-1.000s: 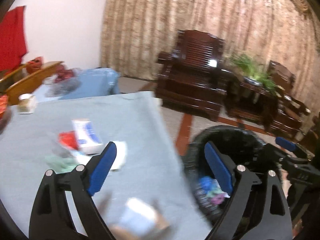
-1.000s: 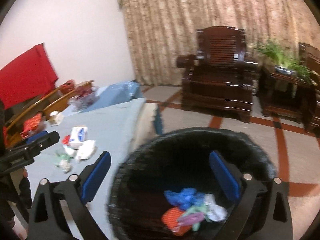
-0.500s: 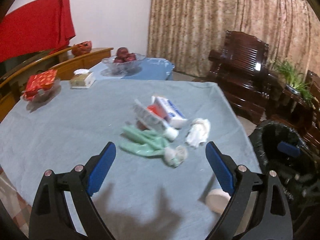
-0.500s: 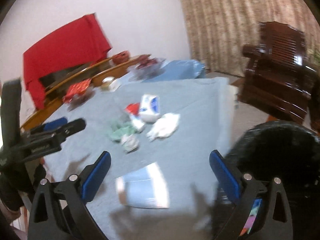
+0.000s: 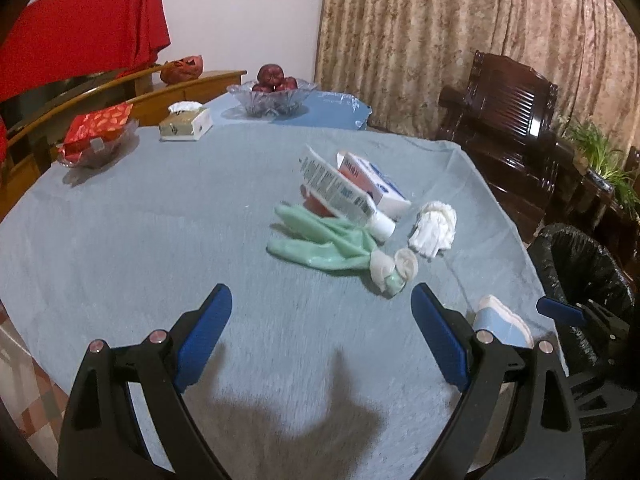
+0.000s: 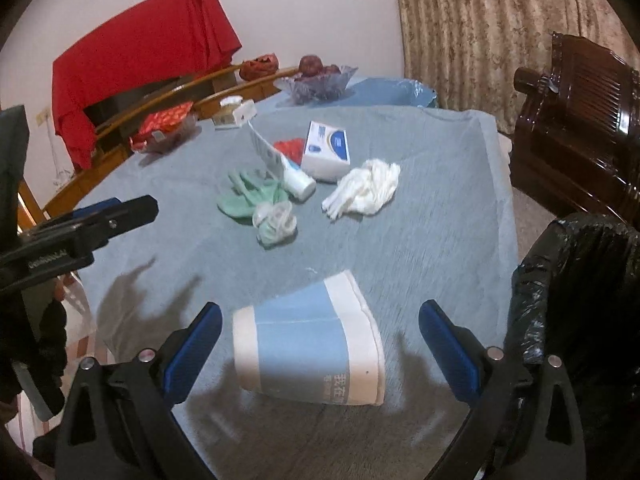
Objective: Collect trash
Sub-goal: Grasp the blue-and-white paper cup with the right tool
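A blue-and-white paper cup point(image 6: 310, 354) lies on its side low in the frame of the right wrist view, its mouth toward the lower right. Up the middle of the tabletop point(image 6: 432, 216) sits a cluster: a green glove point(image 6: 250, 196) with a balled cuff, a white tube point(image 6: 280, 166) leaning across it, a white-and-blue box point(image 6: 326, 148), something red point(image 6: 290, 147) behind, and a crumpled white tissue point(image 6: 364, 190) just right. A black-lined bin point(image 6: 580, 280) stands at the right edge.
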